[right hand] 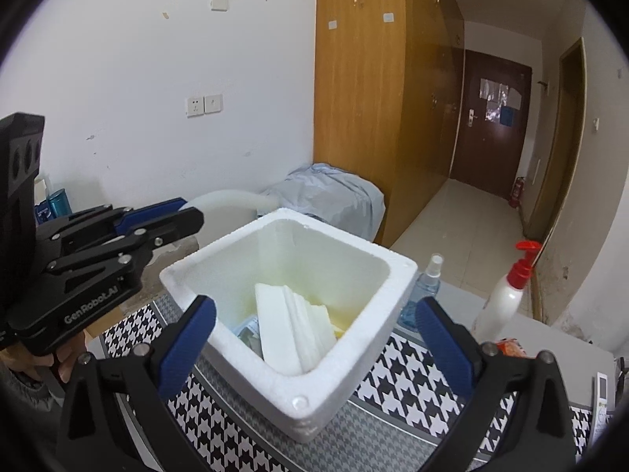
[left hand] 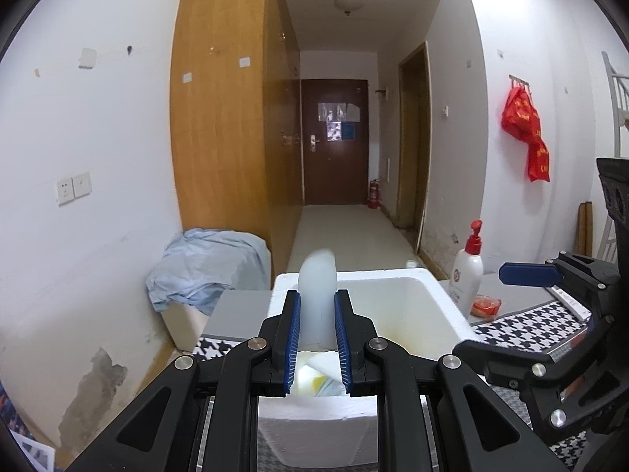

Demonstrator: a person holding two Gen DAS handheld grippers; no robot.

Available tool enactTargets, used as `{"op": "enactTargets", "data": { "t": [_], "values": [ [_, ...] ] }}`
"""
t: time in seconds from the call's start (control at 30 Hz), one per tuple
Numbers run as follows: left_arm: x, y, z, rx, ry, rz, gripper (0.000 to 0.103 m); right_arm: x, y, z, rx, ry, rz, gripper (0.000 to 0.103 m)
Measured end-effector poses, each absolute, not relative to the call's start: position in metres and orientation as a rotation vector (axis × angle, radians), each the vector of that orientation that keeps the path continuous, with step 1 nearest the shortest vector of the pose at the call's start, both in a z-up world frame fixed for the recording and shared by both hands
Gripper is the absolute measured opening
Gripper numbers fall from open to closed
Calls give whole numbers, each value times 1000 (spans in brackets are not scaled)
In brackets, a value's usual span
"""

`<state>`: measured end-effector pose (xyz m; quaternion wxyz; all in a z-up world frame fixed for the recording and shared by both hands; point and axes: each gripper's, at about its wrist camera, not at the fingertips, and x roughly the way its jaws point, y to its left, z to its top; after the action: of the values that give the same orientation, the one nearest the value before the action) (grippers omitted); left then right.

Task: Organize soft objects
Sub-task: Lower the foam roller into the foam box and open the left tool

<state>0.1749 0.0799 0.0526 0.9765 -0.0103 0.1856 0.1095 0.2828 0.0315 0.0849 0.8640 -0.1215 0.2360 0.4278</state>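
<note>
Left gripper (left hand: 317, 334) clamps a floppy foam strip (left hand: 317, 295) above the foam box (right hand: 354, 338); right gripper (right hand: 314, 338) is spread wide, empty. Risk: the strip's drooping end catches the rim and flops outside on release.

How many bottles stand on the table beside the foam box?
2 on this side. A white pump bottle with a red pump stands right of the foam box; a small clear blue spray bottle stands between them, against the box wall. Others may be hidden behind the box.
</note>
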Motion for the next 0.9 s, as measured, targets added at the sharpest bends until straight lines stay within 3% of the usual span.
{"op": "enactTargets", "data": {
  "t": [0.9],
  "values": [
    [209,46,46,0,414,88,19,273,-39,84,-153,498,771,102]
  ]
}}
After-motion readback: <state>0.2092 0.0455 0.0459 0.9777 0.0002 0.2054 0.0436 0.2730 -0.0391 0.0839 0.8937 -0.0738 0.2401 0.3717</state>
